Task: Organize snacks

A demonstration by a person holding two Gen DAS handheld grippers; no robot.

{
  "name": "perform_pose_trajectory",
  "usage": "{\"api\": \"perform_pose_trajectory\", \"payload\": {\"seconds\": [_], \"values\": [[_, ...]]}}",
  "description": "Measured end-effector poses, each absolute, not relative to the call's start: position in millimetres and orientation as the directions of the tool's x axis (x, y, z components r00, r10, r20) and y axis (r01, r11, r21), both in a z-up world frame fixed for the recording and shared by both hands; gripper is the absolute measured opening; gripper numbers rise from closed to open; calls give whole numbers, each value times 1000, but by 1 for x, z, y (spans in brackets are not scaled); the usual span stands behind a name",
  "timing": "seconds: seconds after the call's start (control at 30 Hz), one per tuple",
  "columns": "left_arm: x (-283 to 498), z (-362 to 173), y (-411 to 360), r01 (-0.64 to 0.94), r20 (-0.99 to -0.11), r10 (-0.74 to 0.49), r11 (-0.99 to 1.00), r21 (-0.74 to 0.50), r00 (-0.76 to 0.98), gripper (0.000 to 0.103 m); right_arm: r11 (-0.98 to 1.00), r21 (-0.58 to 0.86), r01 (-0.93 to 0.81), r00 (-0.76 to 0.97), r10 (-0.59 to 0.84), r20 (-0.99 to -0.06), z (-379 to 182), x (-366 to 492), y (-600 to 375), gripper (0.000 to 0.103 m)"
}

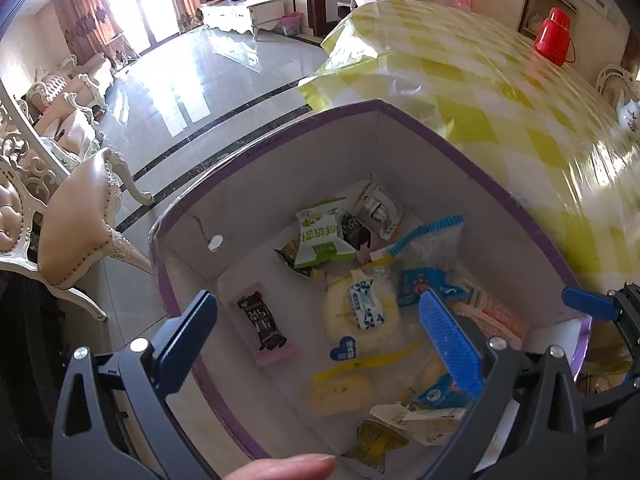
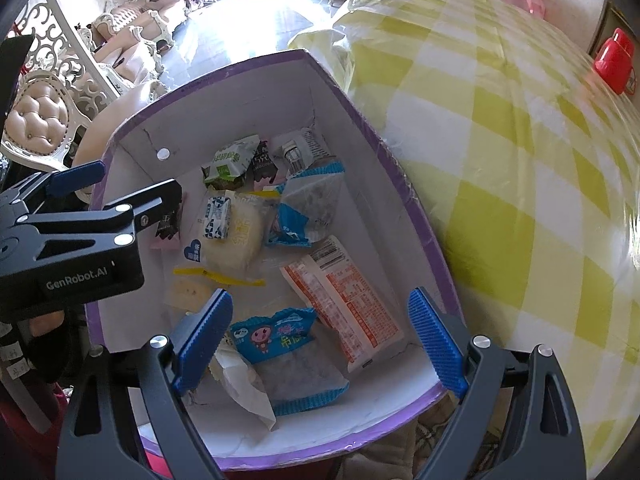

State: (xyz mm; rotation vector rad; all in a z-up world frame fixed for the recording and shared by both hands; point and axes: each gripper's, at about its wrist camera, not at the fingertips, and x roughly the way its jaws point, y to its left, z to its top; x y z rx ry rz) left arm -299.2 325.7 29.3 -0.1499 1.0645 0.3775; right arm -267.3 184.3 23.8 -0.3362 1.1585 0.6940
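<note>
A white cardboard box with a purple rim [image 1: 480,164] [image 2: 400,184] holds several wrapped snacks. Among them are a black and pink bar [image 1: 264,326], a green and white packet [image 1: 320,236], a pale round cake [image 1: 360,328], an orange and white packet [image 2: 344,300] and a blue cartoon packet [image 2: 280,336]. My left gripper [image 1: 320,340] hovers open over the box's near-left part, empty. My right gripper [image 2: 320,340] is open above the near end, over the blue packet, holding nothing. The left gripper [image 2: 138,178] also shows at the box's left wall.
The box sits at the edge of a table under a yellow checked cloth [image 1: 500,92]. A red thermos [image 1: 554,36] and a white teapot [image 1: 628,114] stand far back. A padded chair [image 1: 80,232] is left of the box. A thumb [image 1: 288,466] shows at the bottom.
</note>
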Motion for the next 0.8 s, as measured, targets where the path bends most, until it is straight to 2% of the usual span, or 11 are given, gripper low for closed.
{"api": "perform_pose_trajectory", "payload": {"seconds": [0.8], "values": [[-299, 27, 326, -368, -877, 227, 928, 62, 424, 101, 748, 103, -655, 220, 320, -922, 19, -271, 184, 87]]}}
